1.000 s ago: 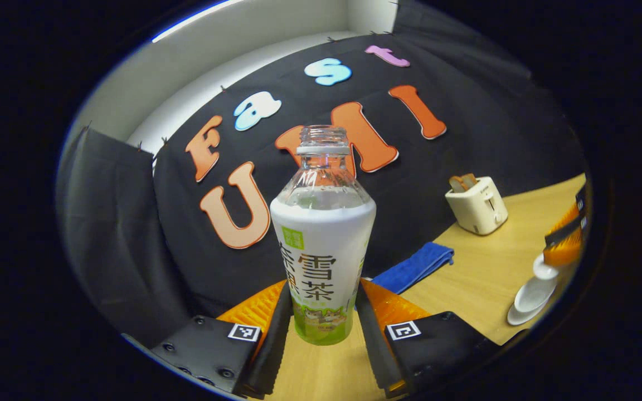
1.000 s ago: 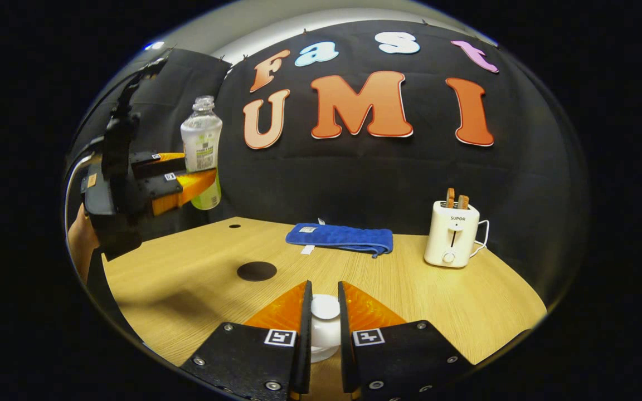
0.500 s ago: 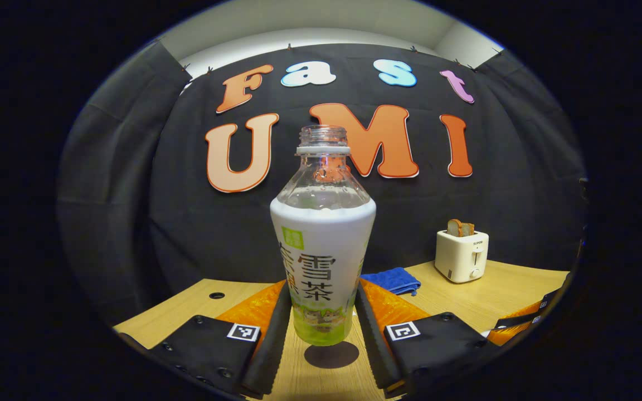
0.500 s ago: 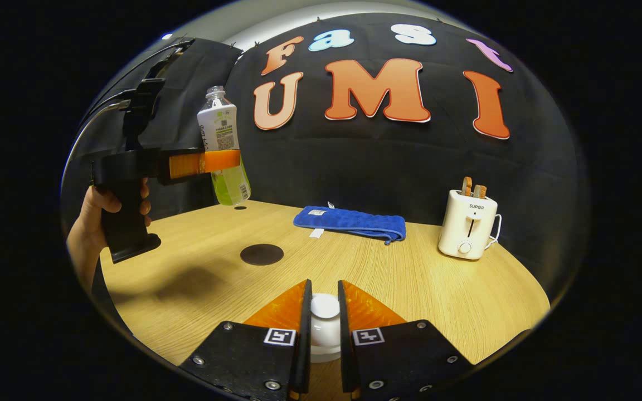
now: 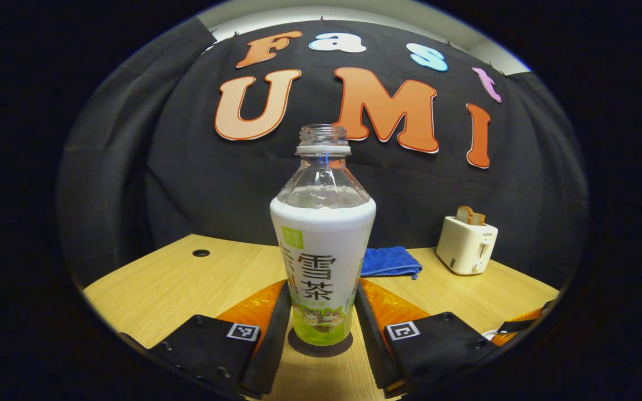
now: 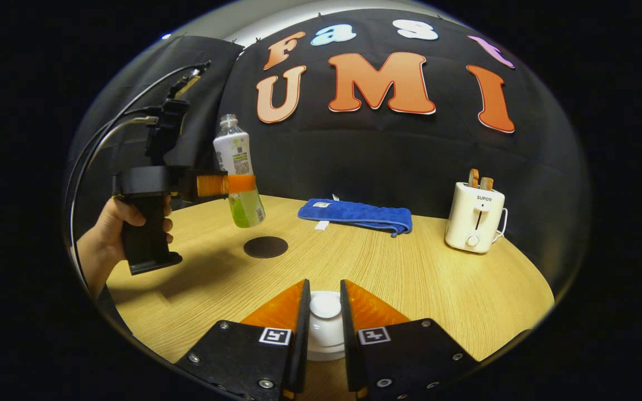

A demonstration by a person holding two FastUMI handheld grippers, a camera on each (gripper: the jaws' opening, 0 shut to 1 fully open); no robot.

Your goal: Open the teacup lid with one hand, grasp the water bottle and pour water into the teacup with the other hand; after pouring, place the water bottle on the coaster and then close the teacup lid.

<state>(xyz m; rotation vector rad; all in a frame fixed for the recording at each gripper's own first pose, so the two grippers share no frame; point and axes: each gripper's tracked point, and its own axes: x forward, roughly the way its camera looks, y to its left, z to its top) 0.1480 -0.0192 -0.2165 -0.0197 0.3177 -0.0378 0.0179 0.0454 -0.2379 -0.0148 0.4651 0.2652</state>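
Observation:
My left gripper is shut on an uncapped water bottle with a white and green label, holding it upright by its lower half. Just under the bottle's base lies the dark round coaster. In the right gripper view the same bottle hangs in the left gripper a little above the coaster, slightly tilted. My right gripper is shut on the white teacup lid, gripping its knob. The teacup itself is hidden beneath the lid and the fingers.
A folded blue cloth lies at the back of the wooden table, and a white toaster with toast stands at the back right. A person's hand holds the left gripper's handle. A small hole marks the table's far left.
The left gripper has lowered the bottle and carried it toward the coaster, which now lies right under its base. The right gripper stays shut on the lid, hardly moved.

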